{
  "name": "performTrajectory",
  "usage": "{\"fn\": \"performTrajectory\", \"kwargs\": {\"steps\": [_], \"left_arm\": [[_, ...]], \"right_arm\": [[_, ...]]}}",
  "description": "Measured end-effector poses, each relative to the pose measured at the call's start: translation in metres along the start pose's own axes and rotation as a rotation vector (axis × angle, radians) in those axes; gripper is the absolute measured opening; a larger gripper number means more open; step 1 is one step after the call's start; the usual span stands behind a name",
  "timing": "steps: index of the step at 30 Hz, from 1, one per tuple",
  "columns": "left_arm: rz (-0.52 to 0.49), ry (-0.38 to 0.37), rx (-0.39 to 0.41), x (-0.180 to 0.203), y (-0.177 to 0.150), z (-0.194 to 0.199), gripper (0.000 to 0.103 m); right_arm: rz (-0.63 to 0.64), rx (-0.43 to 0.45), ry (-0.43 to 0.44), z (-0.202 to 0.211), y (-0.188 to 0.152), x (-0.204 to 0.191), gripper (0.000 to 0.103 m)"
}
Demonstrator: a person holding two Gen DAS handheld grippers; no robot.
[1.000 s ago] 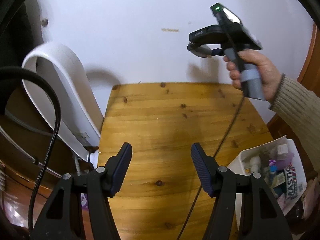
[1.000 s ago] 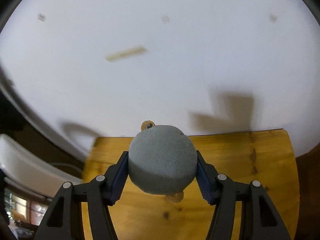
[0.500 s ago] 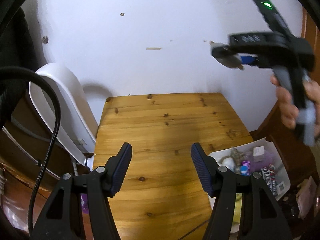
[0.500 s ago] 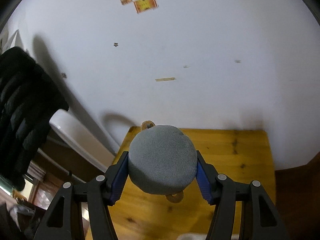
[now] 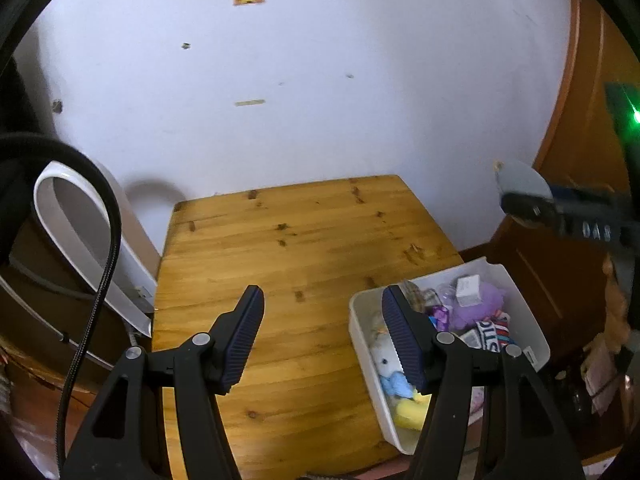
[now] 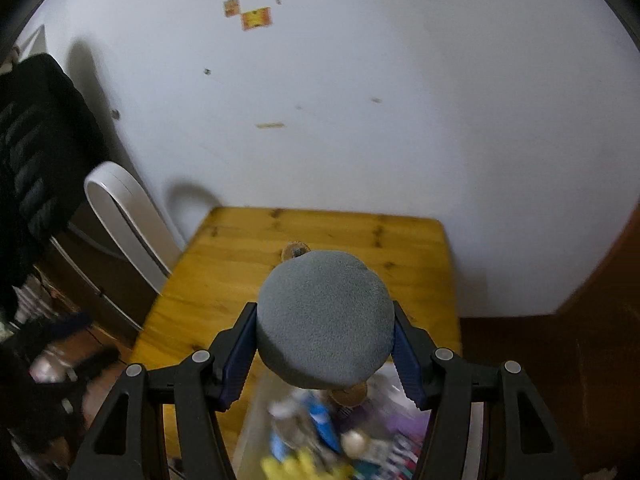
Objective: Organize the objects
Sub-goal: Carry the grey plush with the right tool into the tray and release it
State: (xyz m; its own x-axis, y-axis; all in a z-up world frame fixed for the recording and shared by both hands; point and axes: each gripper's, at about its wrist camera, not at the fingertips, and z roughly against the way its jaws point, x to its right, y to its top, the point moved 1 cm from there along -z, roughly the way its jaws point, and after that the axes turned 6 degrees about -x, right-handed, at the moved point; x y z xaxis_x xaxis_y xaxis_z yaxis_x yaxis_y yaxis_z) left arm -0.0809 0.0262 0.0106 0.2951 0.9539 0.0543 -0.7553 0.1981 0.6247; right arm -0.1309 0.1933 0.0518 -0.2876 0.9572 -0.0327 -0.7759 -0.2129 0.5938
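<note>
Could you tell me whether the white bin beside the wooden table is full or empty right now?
Fairly full: the white bin holds a jumble of small items, including a purple plush and a yellow toy.

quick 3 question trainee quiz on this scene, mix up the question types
1. True or false: the left hand-held gripper holds nothing.
2. What does the right hand-held gripper clamp? A) yellow sponge B) grey plush toy C) white box
3. Fill in: the white bin of small items sits at the wooden table's ____ edge in the left wrist view.

Key: 1 true; 2 B; 3 right
</note>
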Motion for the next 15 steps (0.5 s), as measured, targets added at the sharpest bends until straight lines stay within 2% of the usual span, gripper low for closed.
{"fn": "performTrajectory", "kwargs": {"steps": [5,10,15], "left_arm": [[-0.024,-0.037,-0.042,0.023,-0.007,-0.013,0.066],[-0.043,-0.054,-0.090,0.042,-0.015,-0.030,0.066],[-0.061,-0.059,-0.123,0.056,-0.020,-0.039,0.066]], "right_arm": [[-0.028,-0.041,-0.060,0.009,-0.045,0.023,0.062],[-0.018,-0.067,-0.110,0.006,-0.078,0.028,0.062],[-0.029,-0.103,-0.090,-0.004,-0.098,0.031,0.063]]}}
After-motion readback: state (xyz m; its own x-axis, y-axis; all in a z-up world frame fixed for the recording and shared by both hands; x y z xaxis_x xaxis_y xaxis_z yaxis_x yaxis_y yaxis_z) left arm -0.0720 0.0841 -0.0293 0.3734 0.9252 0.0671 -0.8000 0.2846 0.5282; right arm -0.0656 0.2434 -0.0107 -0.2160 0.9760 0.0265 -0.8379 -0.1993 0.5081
